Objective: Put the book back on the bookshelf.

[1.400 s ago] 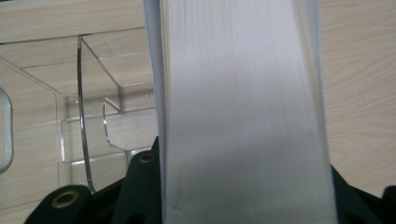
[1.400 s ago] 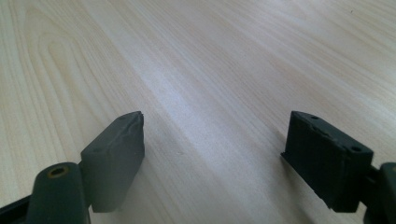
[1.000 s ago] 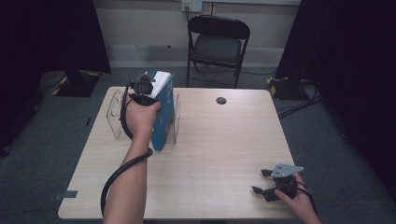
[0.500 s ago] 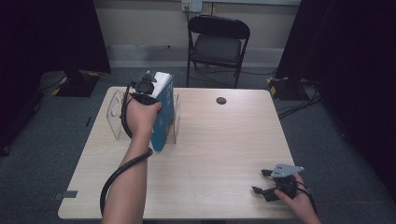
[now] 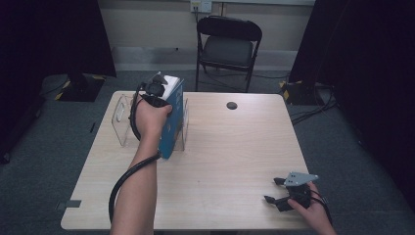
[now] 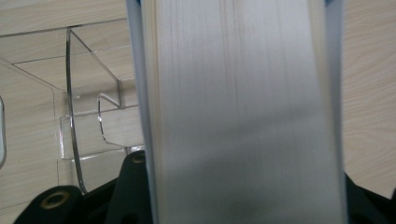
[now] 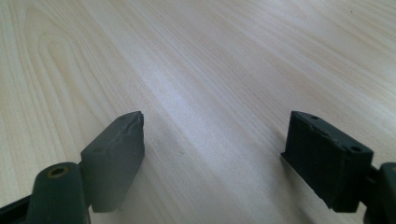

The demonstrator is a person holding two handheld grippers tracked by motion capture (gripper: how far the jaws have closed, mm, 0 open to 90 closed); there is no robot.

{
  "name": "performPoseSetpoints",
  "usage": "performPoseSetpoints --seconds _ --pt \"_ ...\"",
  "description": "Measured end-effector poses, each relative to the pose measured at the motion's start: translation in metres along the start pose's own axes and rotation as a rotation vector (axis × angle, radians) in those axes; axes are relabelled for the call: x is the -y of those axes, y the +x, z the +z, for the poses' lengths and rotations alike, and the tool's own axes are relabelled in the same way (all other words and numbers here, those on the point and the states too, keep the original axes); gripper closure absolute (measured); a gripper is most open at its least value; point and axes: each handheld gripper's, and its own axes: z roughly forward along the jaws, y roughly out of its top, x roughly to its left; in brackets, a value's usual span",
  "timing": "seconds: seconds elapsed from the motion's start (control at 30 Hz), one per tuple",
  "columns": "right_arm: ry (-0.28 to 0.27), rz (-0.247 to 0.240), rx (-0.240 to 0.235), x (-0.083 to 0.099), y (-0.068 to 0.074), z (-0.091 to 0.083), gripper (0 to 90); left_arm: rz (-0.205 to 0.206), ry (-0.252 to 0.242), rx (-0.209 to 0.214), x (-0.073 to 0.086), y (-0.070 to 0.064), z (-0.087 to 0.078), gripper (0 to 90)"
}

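L gripper (image 5: 157,89) is clamped on the top edge of a blue book (image 5: 172,122), which stands upright in a clear rack (image 5: 121,120) w/ its lower end on the table (image 5: 230,147); in the left gripper view the page block (image 6: 238,112) rises straight up between the jaws, rack dividers just to its left. R gripper (image 5: 280,192) rests low near the table's front right corner, well apart from the book, jaws wide apart w/ bare wood between them.
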Motion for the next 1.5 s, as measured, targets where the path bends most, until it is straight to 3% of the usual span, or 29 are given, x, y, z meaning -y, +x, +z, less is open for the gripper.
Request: performPoseSetpoints --seconds 0.2,0.4,0.6,0.93,1.13,1.27,1.5 --pt "0.001 0.0 0.002 0.0 0.0 0.0 19.4 0.018 -0.015 0.009 0.001 -0.002 -0.001 61.6" --pt "0.001 0.0 0.0 0.0 0.0 0.0 19.3 -0.028 -0.016 0.03 -0.001 0.002 -0.001 61.7" --pt "0.0 0.0 0.0 0.0 0.0 0.0 19.3 -0.053 -0.04 -0.002 -0.002 0.005 0.001 61.7" --pt "0.0 0.0 0.0 0.0 0.0 0.0 19.3 -0.027 -0.079 -0.039 -0.006 -0.002 0.005 60.8" --pt "0.0 0.0 0.0 0.0 0.0 0.0 19.3 -0.026 -0.117 -0.009 -0.001 0.0 0.002 57.0" --pt "0.0 0.0 0.0 0.0 0.0 0.0 19.3 -0.025 -0.135 0.019 0.003 0.001 0.001 48.8" --pt "0.0 0.0 0.0 0.0 0.0 0.0 19.3 -0.025 -0.151 0.059 0.011 0.005 -0.007 48.0"
